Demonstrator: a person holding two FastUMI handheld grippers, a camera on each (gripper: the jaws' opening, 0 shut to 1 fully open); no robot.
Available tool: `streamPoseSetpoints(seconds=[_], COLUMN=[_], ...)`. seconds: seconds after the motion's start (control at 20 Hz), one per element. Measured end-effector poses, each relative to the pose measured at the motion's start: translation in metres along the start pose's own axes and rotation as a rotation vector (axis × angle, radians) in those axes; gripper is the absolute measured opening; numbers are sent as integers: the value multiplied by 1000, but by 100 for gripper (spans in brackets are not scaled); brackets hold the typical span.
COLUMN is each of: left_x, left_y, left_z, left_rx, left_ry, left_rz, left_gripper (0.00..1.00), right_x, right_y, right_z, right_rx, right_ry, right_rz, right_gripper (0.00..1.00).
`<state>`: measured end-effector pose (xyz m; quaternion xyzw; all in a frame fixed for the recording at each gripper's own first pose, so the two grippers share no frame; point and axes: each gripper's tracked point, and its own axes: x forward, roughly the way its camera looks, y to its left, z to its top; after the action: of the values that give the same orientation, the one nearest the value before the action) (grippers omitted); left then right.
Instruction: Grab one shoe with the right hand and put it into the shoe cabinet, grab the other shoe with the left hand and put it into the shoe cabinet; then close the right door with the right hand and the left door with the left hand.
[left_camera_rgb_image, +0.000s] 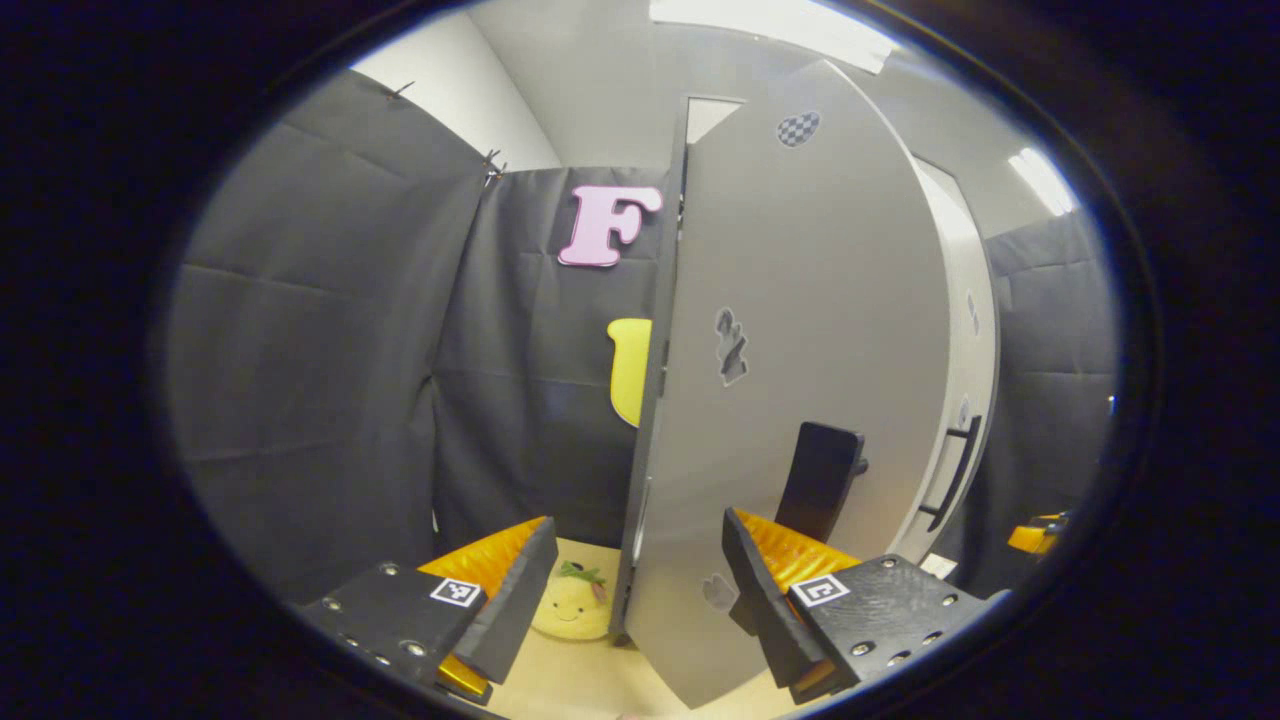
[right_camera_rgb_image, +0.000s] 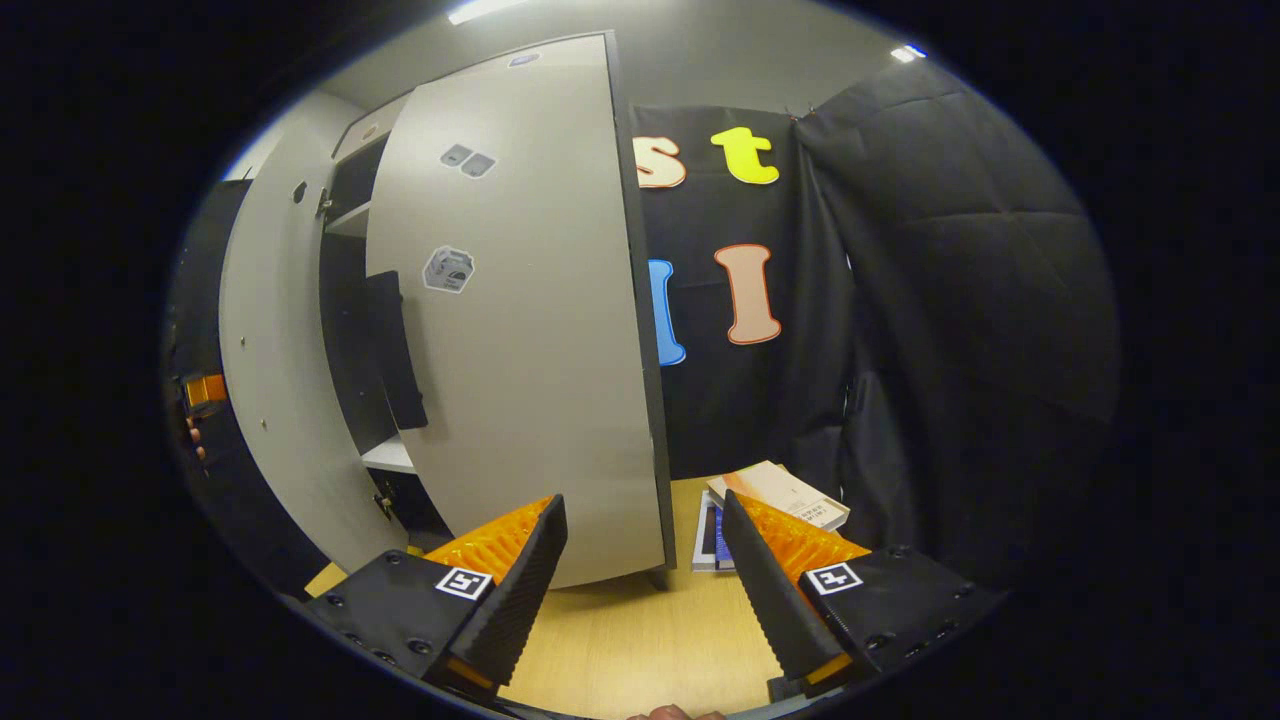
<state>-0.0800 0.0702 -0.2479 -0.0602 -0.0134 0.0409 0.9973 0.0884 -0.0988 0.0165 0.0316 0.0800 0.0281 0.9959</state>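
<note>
Two grey doors of the shoe cabinet (right_camera_rgb_image: 350, 300) were seen standing ajar. In the left gripper view, the left door (left_camera_rgb_image: 800, 330) was seen edge-on just ahead of the left gripper (left_camera_rgb_image: 640, 590), whose fingers were held apart with nothing between them but the door's edge — no pressing on it could be made out. A dark handle (left_camera_rgb_image: 820, 480) was fixed on that door's face, and the right door (left_camera_rgb_image: 965, 400) with its own bar handle was seen beyond it. A yellow plush toy (left_camera_rgb_image: 572, 605) lay on the wooden floor (left_camera_rgb_image: 590, 680) by the door's foot.

In the right gripper view, the right door (right_camera_rgb_image: 530, 330) was seen hanging open in front of the right gripper (right_camera_rgb_image: 645, 570), whose fingers were spread wide and empty. Through the gap between the doors, a dark interior with pale shelves (right_camera_rgb_image: 390, 455) was visible — the shoes inside could not be made out. A few books (right_camera_rgb_image: 775, 495) were stacked on the floor near the booth's cloth.
</note>
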Motion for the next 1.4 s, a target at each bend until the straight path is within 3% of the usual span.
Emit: streamPoseSetpoints(seconds=[0.25, 0.55, 0.85, 1.1, 1.3, 1.35, 1.4], left_x=[10, -33, -86, -119, -134, -135, -138], left_y=[-74, -119, -100, -69, -46, -41, -36], left_z=[-15, -33, -14, -3, -6, -8, -9], left_rx=[55, 43, 31, 3, -1, 9, 19], left_ry=[28, 7, -67, -97, -98, -96, -95], left_rz=[2, 6, 16, 20, -7, -14, -19], left_gripper=[94, 94, 94, 94, 94, 94, 94], right_x=[10, 20, 27, 19, 8, 5, 2], right_y=[-24, -47, -7, 29, 58, 66, 72], right_z=[2, 33, 73, 76, 65, 61, 58], right_rx=[-57, -41, -37, -141, -117, -102, -97], right_ry=[-28, -141, -237, -216, -194, -185, -178], right_rz=[16, -8, 52, 13, 19, 26, 31], right_gripper=[98, 98, 98, 98, 99, 94, 99])
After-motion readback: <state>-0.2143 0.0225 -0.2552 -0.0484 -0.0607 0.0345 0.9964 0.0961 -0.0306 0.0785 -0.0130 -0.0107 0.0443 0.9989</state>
